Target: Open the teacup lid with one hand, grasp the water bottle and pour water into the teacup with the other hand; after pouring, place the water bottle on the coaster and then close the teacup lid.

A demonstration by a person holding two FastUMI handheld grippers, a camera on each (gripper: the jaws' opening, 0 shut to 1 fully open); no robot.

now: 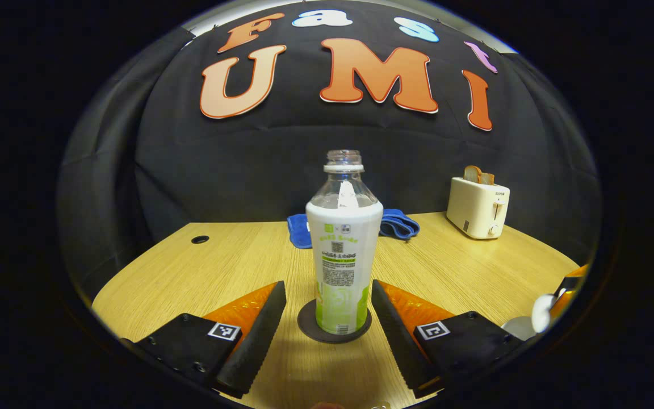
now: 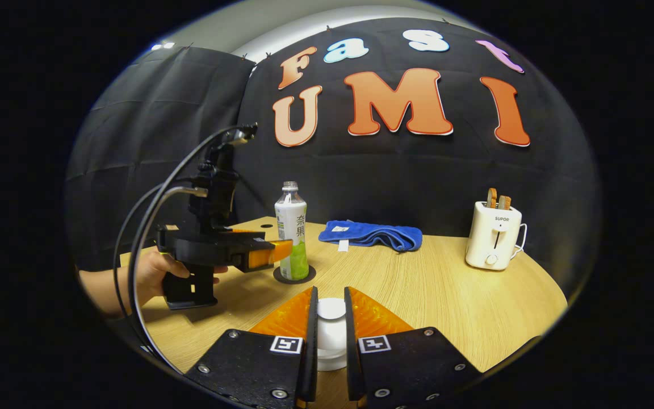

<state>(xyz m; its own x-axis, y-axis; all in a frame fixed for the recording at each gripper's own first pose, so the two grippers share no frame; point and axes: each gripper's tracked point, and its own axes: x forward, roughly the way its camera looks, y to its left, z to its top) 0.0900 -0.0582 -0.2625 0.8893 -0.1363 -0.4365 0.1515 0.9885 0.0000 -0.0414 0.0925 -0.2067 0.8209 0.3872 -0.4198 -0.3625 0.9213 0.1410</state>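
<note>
The water bottle [image 1: 343,244] is standing uncapped on the coaster [image 1: 334,324] between the spread, released left tongs [image 1: 327,318], so pouring looks done, while the right tongs [image 2: 331,324] are clenching the teacup lid [image 2: 331,309], leaving apparently only the closing.

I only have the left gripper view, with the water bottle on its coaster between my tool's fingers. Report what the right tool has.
Observer: In the right gripper view, the right tool has both fingers pressed on the white teacup lid.
Operator: Tell me what holds my tool.
Observer: A hand grips the left tool by its handle.
Operator: Check the toaster's far side.
Observer: A white cord loops off the toaster on its right.
</note>
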